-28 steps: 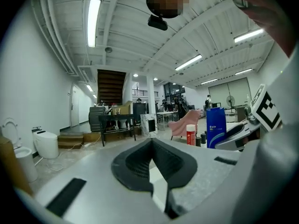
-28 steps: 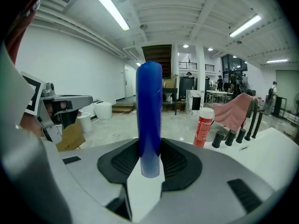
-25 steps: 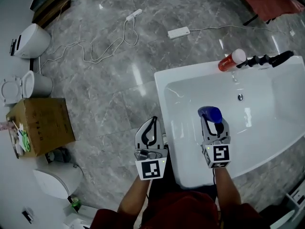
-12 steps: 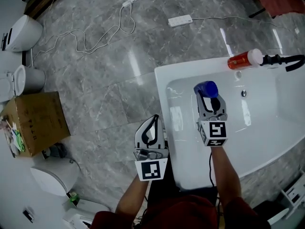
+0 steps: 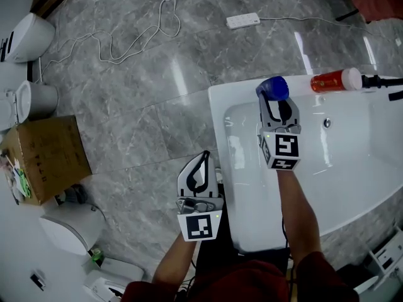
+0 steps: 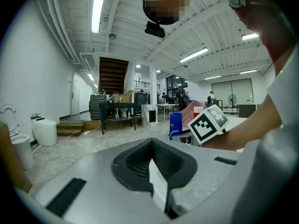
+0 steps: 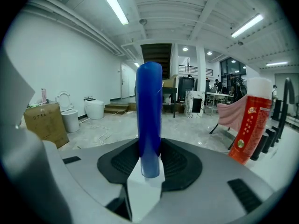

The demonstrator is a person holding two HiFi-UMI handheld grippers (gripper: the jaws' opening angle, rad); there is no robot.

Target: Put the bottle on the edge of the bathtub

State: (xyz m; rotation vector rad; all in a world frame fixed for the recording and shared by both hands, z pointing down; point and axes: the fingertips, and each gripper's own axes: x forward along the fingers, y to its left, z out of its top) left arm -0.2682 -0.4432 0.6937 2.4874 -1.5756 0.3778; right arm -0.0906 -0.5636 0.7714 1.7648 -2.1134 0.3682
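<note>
My right gripper [image 5: 275, 103] is shut on a blue bottle [image 5: 272, 88], which stands upright between the jaws in the right gripper view [image 7: 149, 118]. In the head view the bottle sits over the far rim of the white bathtub [image 5: 239, 92]. A red bottle [image 5: 334, 80] lies on that same rim to the right, and the right gripper view shows it [image 7: 247, 127] close beside the blue one. My left gripper [image 5: 200, 175] hangs shut over the floor to the left of the tub, holding nothing. The left gripper view catches the blue bottle [image 6: 175, 125] from afar.
A black tap [image 5: 384, 80] lies at the tub's far right rim, and a drain [image 5: 327, 123] shows in the basin. On the floor stand a cardboard box [image 5: 44, 159], toilets [image 5: 28, 36] and a power strip [image 5: 243, 21] with white cables [image 5: 113, 49].
My right gripper has carried the blue bottle away from me, from over the tub's basin up to its far rim. The left gripper has stayed put.
</note>
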